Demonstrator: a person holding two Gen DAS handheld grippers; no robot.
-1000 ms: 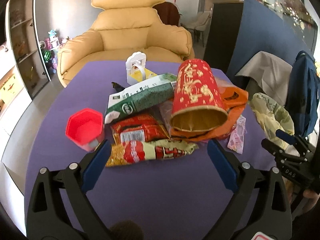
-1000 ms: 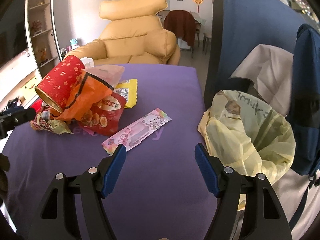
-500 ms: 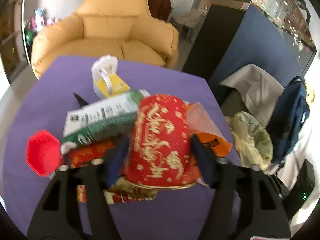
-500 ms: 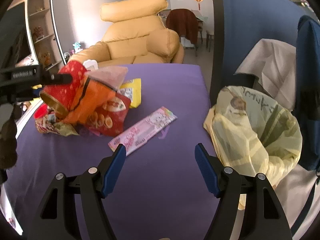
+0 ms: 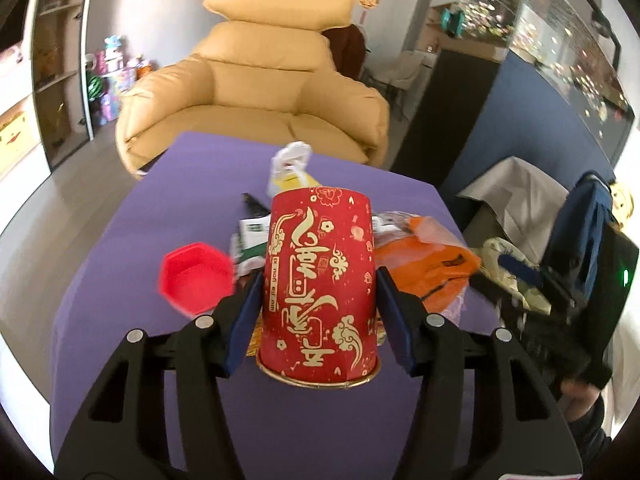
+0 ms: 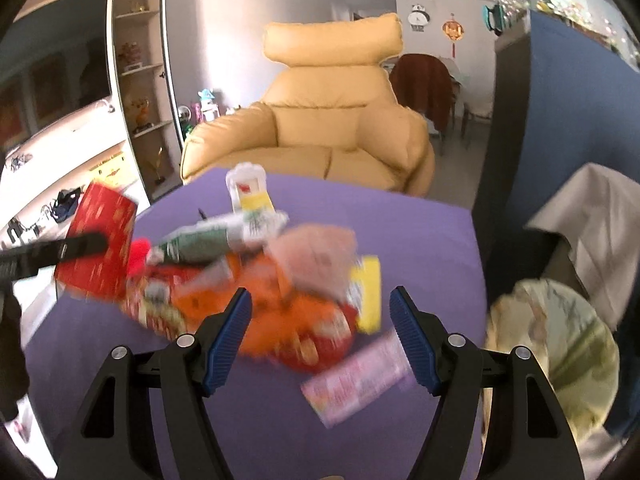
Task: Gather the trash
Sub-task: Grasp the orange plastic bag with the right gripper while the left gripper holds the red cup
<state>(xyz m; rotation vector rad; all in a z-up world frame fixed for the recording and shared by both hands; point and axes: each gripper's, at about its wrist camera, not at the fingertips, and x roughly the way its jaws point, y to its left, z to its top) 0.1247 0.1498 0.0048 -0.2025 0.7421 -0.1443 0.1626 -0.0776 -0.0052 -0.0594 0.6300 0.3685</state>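
A living room with a tan leather armchair (image 5: 256,92) fills the top of both views, and below it spreads my purple counter (image 5: 120,248). Reading the left wrist view from left to right: a red hexagonal lid (image 5: 196,278) lies at middle left, then the red paper cup (image 5: 320,280) with gold lettering sits dead centre, clasped on both sides by the fingers of my left gripper (image 5: 318,320), which are closing in on it. Right of the cup is an orange wrapper (image 5: 424,268), and at the far right edge the pale yellow trash bag (image 5: 504,256), partly hidden behind my other tool.

In the right wrist view the cup shows at middle left, then the blurred heap of wrappers (image 6: 256,280), then my right gripper (image 6: 320,336), fingers spread wide with nothing between them, hovering over the heap. A pink wrapper (image 6: 360,380) lies at lower centre, and the bag is at lower right.

I judge that I am picking up the cup; next it needs carrying across to the bag's mouth and releasing. Motion blur smears the heap, so I cannot separate or count its pieces.
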